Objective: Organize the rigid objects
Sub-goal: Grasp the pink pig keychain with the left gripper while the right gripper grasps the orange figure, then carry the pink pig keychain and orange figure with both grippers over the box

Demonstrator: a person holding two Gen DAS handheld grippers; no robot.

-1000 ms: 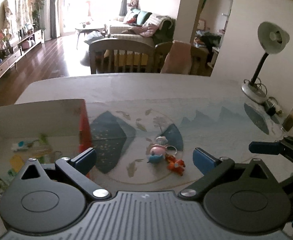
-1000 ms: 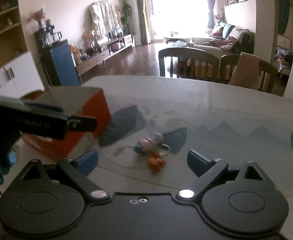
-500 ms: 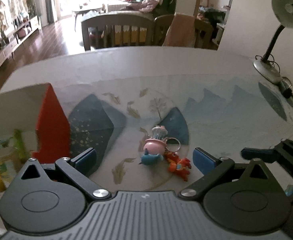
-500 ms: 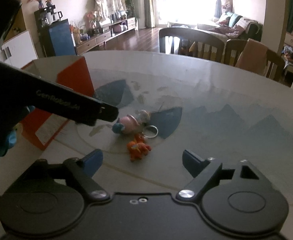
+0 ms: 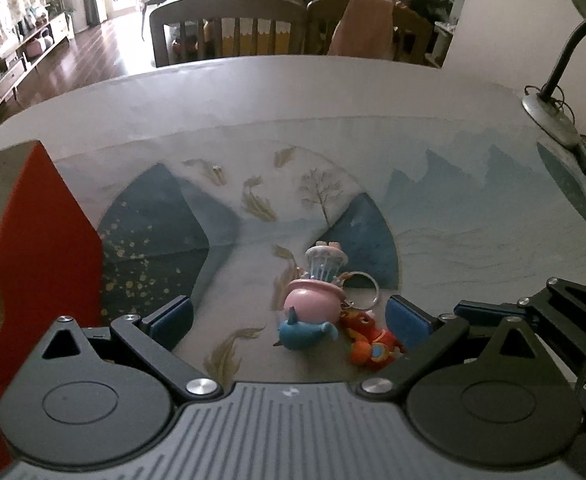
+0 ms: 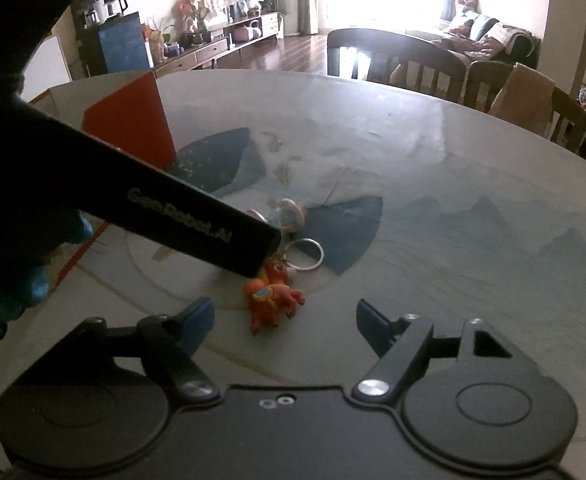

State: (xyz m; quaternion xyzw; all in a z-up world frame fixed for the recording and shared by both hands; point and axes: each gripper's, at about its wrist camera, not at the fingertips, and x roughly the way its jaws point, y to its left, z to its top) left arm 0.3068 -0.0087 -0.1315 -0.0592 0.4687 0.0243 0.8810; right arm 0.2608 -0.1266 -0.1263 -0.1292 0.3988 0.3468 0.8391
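Observation:
A cluster of keyring toys lies on the painted table mat: a pink pot [image 5: 313, 306], a blue whale [image 5: 303, 332], an orange figure [image 5: 369, 344] and a metal ring [image 5: 359, 286]. My left gripper [image 5: 289, 320] is open and low over the cluster, with the toys between its blue pads; the orange figure lies close to the right pad. My right gripper [image 6: 285, 320] has its jaws closing. The orange figure [image 6: 271, 300] lies just ahead, between its fingertips and untouched. The left gripper's black finger [image 6: 153, 208] crosses this view and hides most of the pink pot [image 6: 289, 212].
An open box with red sides [image 5: 41, 260] stands at the left on the table. A desk lamp [image 5: 553, 92] and cables sit at the far right edge. Wooden chairs [image 5: 229, 28] stand behind the table. A hand in a blue glove [image 6: 5, 292] holds the left gripper.
Both grippers have sunk and come closer to the toy cluster, which now lies between the left pads. The right jaws have narrowed. The box has slid toward the left edge of both views.

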